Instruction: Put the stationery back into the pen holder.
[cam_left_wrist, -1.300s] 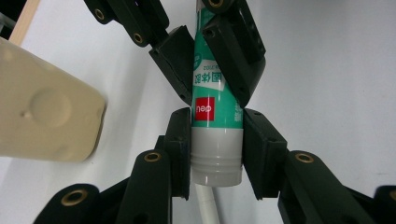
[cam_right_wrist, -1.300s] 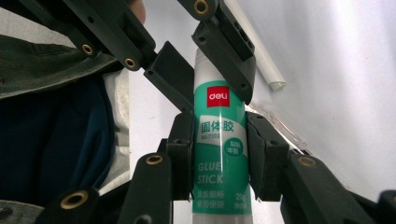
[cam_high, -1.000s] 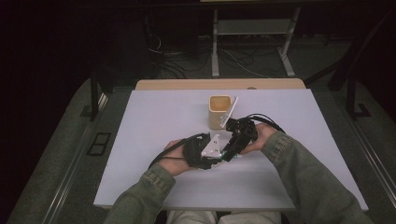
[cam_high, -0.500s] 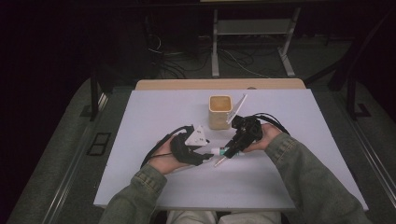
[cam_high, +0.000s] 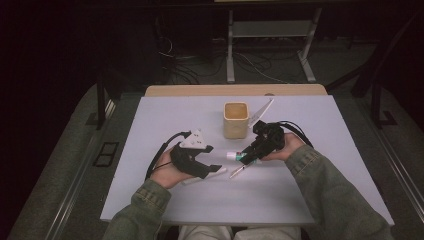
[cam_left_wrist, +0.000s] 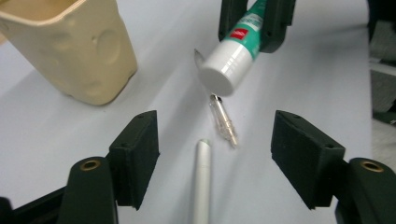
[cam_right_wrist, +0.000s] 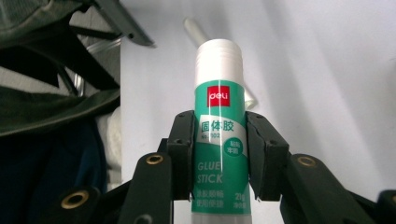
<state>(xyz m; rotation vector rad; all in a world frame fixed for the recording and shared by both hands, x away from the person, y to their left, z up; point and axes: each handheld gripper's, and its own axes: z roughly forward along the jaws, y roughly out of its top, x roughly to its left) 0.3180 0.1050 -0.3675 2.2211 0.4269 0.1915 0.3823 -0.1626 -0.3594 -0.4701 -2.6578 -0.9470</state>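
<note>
My right gripper (cam_high: 248, 155) (cam_right_wrist: 219, 128) is shut on a green and white glue stick (cam_right_wrist: 219, 93) (cam_high: 233, 156), whose white cap points toward my left gripper (cam_high: 216, 169). In the left gripper view the glue stick (cam_left_wrist: 232, 63) hangs tilted above the table. My left gripper (cam_left_wrist: 215, 135) stands open; its jaws have just been opening. A white pen (cam_left_wrist: 201, 186) (cam_high: 201, 177) lies on the table between them, touching neither pad. A clear pen (cam_left_wrist: 223, 120) (cam_high: 237, 171) lies beyond it, under the glue stick.
A beige square cup (cam_high: 235, 119) (cam_left_wrist: 70, 46) stands upright at the table's middle, just behind both grippers. The pale table (cam_high: 320, 200) has free room at the front and on both sides. A wooden edge (cam_high: 200, 91) runs along the back.
My left gripper has drawn away to the left from the right gripper and the glue stick, and its jaws have opened. The right gripper has stayed put with the glue stick.
</note>
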